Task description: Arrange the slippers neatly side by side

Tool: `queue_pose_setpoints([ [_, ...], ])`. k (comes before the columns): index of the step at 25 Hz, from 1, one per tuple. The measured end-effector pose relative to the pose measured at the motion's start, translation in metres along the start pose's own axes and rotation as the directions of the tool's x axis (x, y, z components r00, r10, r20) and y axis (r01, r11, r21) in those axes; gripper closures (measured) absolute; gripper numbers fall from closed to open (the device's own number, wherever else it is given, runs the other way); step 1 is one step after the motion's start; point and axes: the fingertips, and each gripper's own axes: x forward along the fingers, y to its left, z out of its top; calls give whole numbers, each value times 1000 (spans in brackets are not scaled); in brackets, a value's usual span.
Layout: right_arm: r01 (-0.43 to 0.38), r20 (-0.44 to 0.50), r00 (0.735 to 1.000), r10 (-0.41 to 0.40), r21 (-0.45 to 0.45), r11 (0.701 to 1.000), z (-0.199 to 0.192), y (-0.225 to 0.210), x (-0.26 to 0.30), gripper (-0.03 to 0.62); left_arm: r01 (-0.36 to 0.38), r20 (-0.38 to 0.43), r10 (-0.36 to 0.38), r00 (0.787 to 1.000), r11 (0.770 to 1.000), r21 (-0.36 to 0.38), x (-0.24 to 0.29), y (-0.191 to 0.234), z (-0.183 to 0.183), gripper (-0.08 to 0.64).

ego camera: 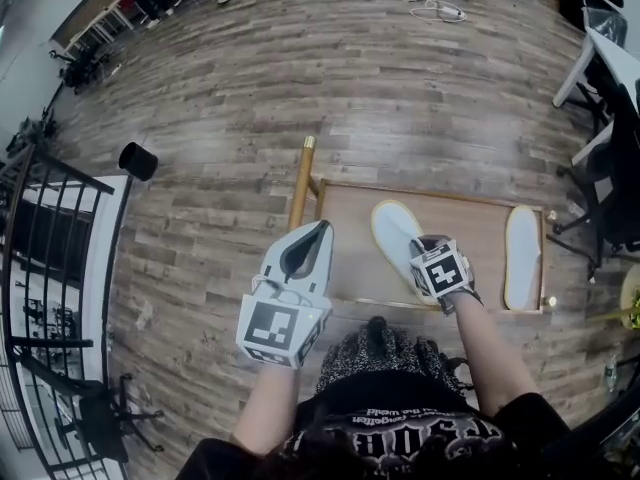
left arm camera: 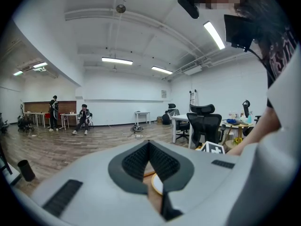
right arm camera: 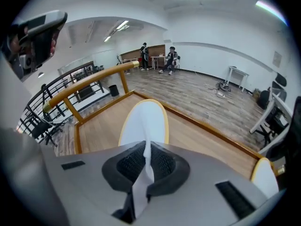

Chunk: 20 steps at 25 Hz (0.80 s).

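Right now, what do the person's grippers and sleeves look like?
Both the left gripper and right gripper are light grey wedge-shaped shells with black ribbed pads. Each carries a cube with black-and-white square markers. The person wears a black short-sleeved top with white lettering.

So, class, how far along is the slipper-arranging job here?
Nothing is finished: the slippers lie well apart on the tray. In hand: the right gripper is shut on the edge of one slipper. Left to do: bring it beside the other slipper and line them up. The left gripper is shut and empty.
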Motion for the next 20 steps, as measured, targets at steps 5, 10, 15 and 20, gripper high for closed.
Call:
queue_pose_setpoints([
  [5, 53, 15, 998, -55, 119, 991, -8, -37, -31, 577, 54, 27, -55, 998, 998, 33, 15, -23, 13, 569],
  [10, 94, 27, 994, -105, 279, 956, -26, -76, -65, 577, 103, 44, -105, 994, 994, 46, 29, -49, 22, 569],
  [15, 129, 31, 988, -152, 386, 914, -47, -114, -98, 578, 147, 62, -151, 987, 987, 64, 44, -78, 36, 569],
  [20, 176, -10, 982, -190, 418, 891, -82, -140, -110, 578, 182, 60, -187, 981, 980, 78, 51, -105, 41, 569],
])
